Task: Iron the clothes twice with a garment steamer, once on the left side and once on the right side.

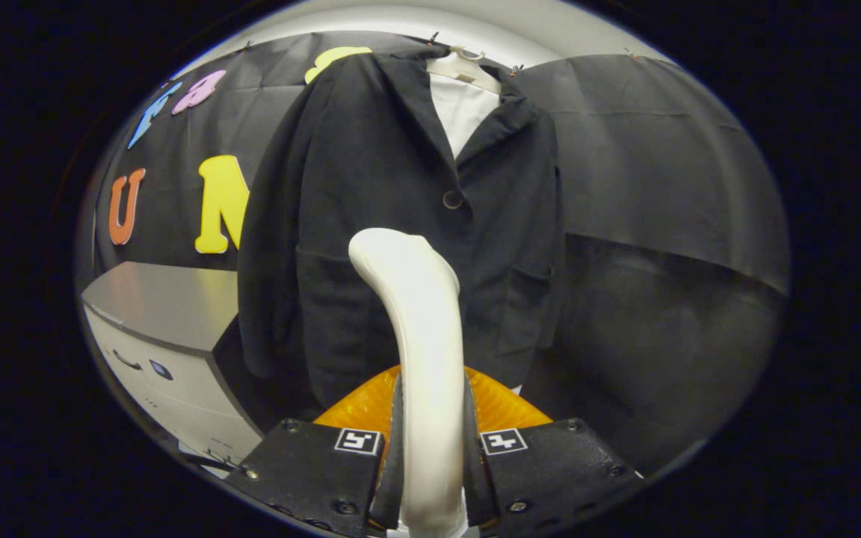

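Steamer handle [427, 359] is clamped between the gripper [430, 456] fingers, its head aimed at the hanging black jacket [371, 224] just beyond; no pass is judged made yet, both sides left

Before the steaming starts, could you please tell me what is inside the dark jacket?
Inside the dark jacket, a white garment shows at the open collar, on a pale hanger. Below the button the jacket covers it. The hand-held gripper is shut on the steamer handle.
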A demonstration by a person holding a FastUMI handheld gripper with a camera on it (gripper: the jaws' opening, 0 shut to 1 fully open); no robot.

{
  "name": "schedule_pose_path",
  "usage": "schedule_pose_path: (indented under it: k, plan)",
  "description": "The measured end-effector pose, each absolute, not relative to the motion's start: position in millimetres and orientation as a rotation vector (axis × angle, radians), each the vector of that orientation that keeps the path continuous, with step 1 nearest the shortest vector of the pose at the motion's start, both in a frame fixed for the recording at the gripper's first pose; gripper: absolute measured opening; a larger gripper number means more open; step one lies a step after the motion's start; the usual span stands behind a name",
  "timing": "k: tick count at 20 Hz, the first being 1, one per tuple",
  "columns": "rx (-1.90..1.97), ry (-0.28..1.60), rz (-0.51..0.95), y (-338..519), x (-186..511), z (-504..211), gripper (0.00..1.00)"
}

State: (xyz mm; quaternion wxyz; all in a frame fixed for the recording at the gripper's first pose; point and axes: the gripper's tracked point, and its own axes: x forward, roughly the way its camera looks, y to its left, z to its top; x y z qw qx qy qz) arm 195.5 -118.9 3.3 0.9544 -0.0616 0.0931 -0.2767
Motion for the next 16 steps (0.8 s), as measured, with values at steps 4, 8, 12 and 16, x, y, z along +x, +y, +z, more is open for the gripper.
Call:
schedule_pose_path:
  k: [4,8,12,16]
  plan:
    - [-0.115,0.245,-0.560,-119,193,-25,0.35]
    - [-0.099,0.305,-0.560,-122,191,-56,0.36]
    - [-0.092,0.359,-0.566,-124,188,-82,0.35]
    - [-0.092,0.409,-0.567,-129,193,-108,0.36]
